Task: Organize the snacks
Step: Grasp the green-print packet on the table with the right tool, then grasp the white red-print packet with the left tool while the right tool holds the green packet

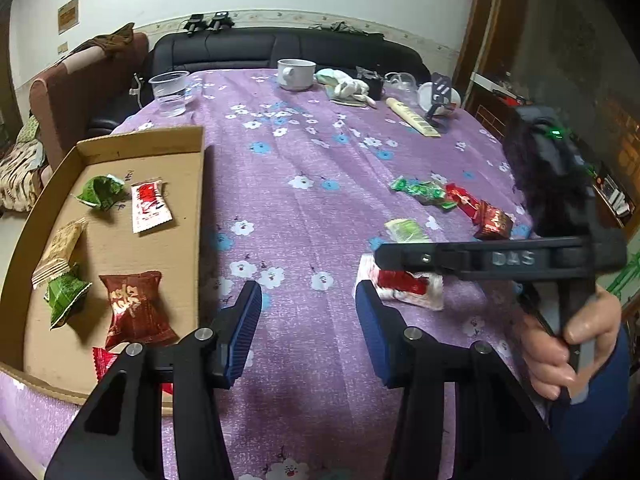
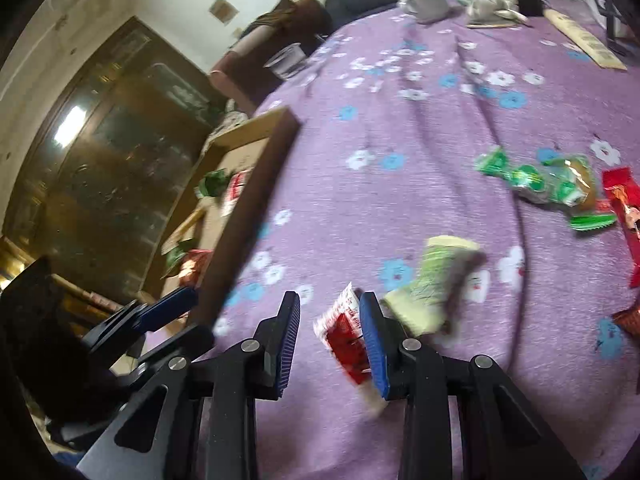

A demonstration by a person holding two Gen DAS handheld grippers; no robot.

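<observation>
The right hand-held gripper [image 2: 330, 336] hangs low over the table [image 2: 400, 140] with its jaws at a narrow gap, and a red-and-white snack packet [image 2: 346, 338] lies between them against the right pad; the blur hides whether both pads press on it. The left hand-held gripper [image 1: 308, 320] stands moderately wide and empty over bare cloth, just beside the cardboard tray [image 1: 120, 148].

The step in hand looks like gathering that packet for the tray, where 6 or so snacks already lie. To do it well, I would centre the packet between the pads before squeezing, since it sits off to one side and an edge grip could slip. The pale green packet [image 2: 434, 284] lies just beyond and should be kept out of the bite. More snacks wait to the right, among them a green wrapped bundle [image 2: 544, 184] and a red stick packet [image 2: 624, 208].

Writing: "DAS" is moulded on the right gripper's body [image 1: 514, 258]. The wrapper print is too small to read.
</observation>
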